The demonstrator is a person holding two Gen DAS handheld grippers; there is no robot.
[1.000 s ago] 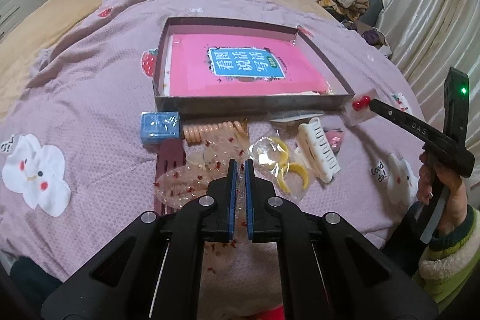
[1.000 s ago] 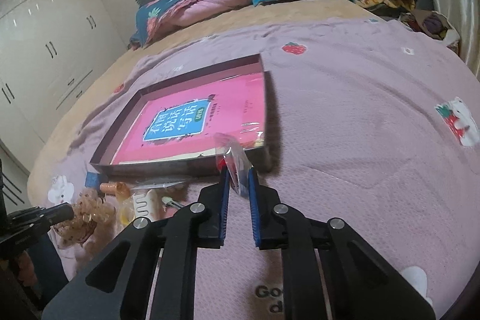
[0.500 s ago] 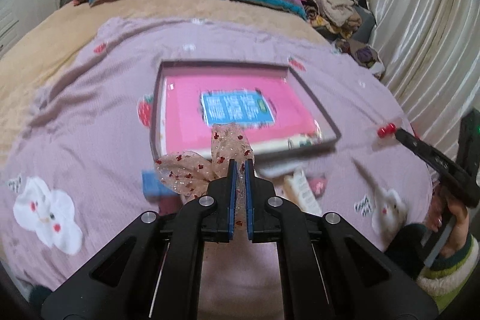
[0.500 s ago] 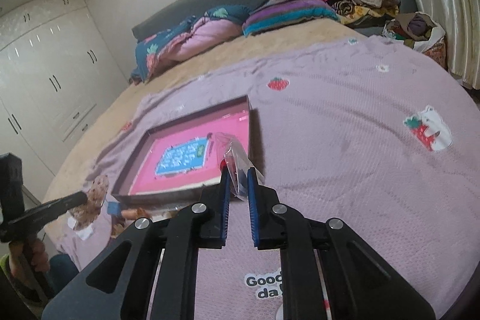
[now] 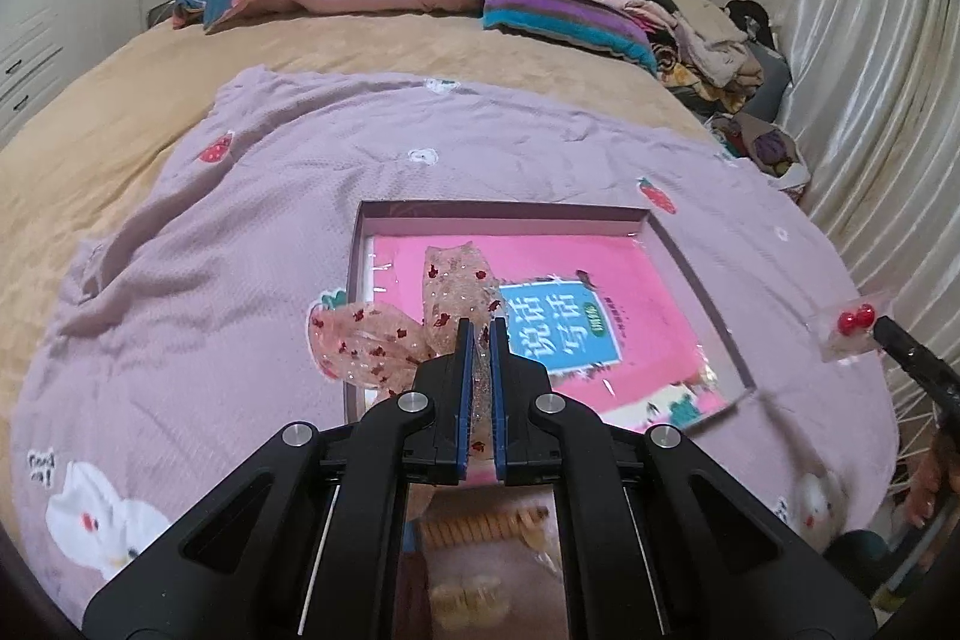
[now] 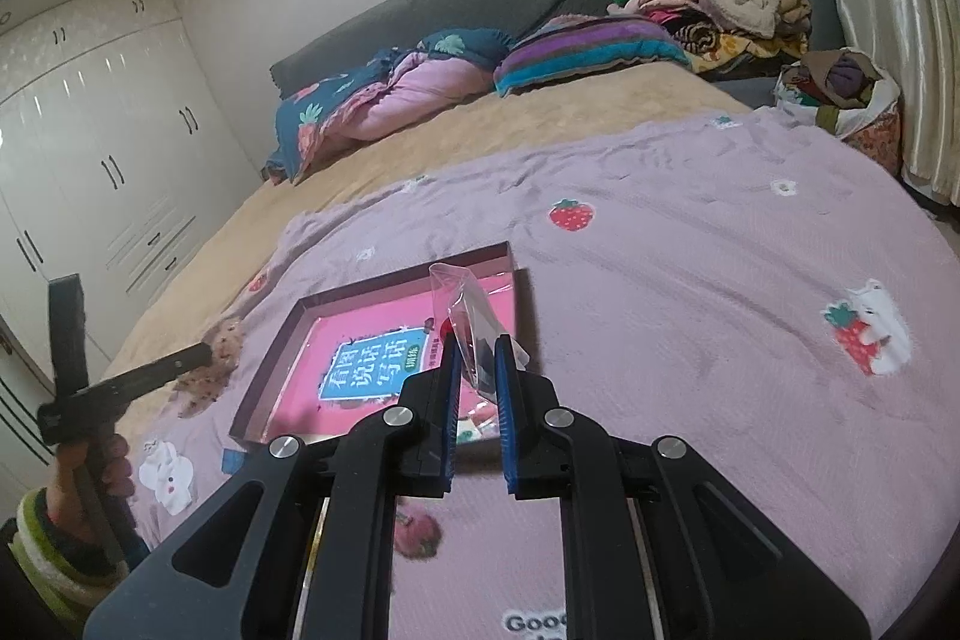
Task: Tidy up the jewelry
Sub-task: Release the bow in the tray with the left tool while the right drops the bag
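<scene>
Left gripper (image 5: 477,334): clamped on a sheer pink bow (image 5: 408,334) dotted with red; the bow hangs in the air over the near left corner of the tray (image 5: 354,316), not resting on anything.

Right gripper (image 6: 477,358): pinching a small clear bag (image 6: 465,307) by its lower end. From the left camera two red beads (image 5: 856,321) show inside that bag. It is held up just beside the tray's right edge, not over it.

Tray: a shallow dark-rimmed box lying on the lilac blanket (image 5: 210,250), with a pink book (image 5: 600,292) filling its floor.

Left behind: a coiled hair tie (image 5: 480,526) and other small pieces, too blurred to name, lie on the blanket below the left gripper, near the tray's front edge.

Step in hand: carrying, I'd say. Both pieces are lifted and on their way to the tray, the bow closer to it than the bag.

Next move: bring the bow further in over the book, lower it and let go; the bag needs to travel left past the rim first.

Watch for: the bow is limp and could drape over the rim if released too near the corner.
</scene>
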